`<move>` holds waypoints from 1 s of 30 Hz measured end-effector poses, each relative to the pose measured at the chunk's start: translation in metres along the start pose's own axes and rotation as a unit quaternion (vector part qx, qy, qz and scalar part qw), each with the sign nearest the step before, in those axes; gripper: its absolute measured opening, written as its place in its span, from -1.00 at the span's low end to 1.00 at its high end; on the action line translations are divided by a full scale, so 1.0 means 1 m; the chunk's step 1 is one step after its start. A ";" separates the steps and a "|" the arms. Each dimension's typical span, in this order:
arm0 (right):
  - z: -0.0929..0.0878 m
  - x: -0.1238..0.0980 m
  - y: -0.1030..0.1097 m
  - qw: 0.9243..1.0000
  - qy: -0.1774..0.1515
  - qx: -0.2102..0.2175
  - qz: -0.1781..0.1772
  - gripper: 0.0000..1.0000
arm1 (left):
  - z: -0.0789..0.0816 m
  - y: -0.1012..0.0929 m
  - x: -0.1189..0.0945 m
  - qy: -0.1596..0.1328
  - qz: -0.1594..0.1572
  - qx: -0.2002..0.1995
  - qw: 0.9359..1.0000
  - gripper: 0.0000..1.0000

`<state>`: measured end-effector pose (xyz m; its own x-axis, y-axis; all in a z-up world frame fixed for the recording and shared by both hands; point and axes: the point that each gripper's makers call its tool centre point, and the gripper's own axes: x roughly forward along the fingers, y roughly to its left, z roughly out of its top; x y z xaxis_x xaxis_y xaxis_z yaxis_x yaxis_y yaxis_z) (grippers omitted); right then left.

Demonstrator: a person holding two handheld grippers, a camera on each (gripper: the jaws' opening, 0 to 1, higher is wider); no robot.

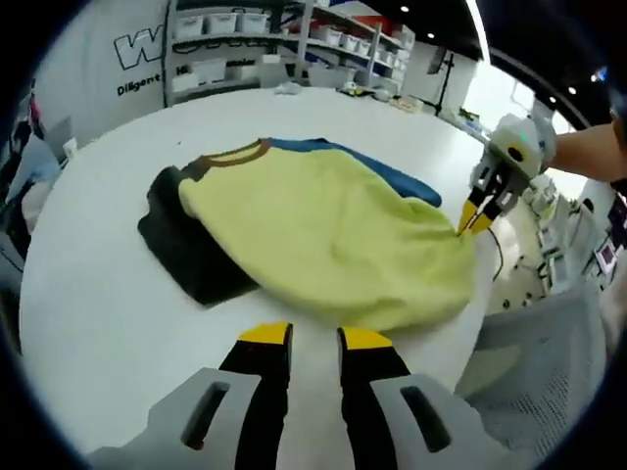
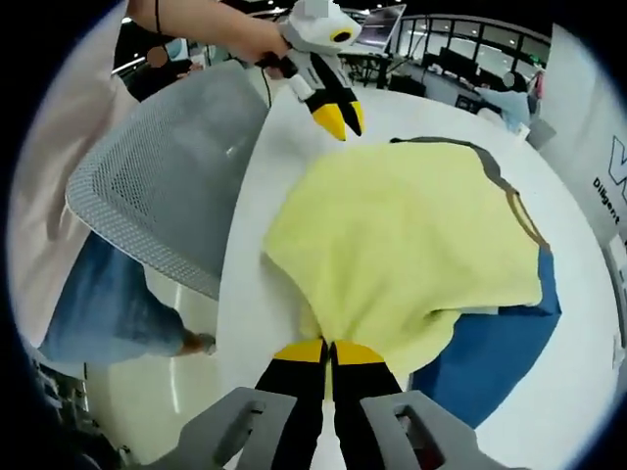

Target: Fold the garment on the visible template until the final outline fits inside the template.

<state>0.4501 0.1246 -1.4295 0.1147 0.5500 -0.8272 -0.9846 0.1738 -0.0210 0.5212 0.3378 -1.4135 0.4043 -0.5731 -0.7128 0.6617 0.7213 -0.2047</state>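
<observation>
Garment (image 2: 411, 245) hem (bunched) — right claw (image 2: 330, 351).

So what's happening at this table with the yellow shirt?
A person is folding a yellow shirt on a round white table, using handheld tongs. The right tongs are pinched on the shirt's edge. The left tongs hang just short of the cloth, gripping nothing. A blue sleeve and a dark sleeve stick out.

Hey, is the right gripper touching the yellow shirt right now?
Touching. In the right gripper view, the right gripper has its jaws closed on a bunched edge of the yellow shirt; the left gripper view shows the same pinch.
</observation>
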 end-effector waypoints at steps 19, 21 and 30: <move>-0.006 0.003 0.002 0.998 -0.021 0.060 -0.005 -1.00 | 0.045 -0.024 0.026 -0.075 -0.053 -0.088 0.992 -1.00; -0.006 0.003 0.003 0.998 -0.022 0.062 -0.006 -1.00 | 0.060 -0.024 0.026 -0.091 -0.060 -0.099 0.989 -1.00; -0.007 0.004 0.002 0.997 -0.023 0.078 -0.012 -1.00 | 0.029 0.002 0.022 -0.007 0.015 -0.085 0.996 -0.70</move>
<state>0.4473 0.1211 -1.4369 0.1467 0.5801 -0.8012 -0.9495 0.3096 0.0504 0.5494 0.3157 -1.4100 0.4312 -0.5546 -0.7117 0.5332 0.7929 -0.2948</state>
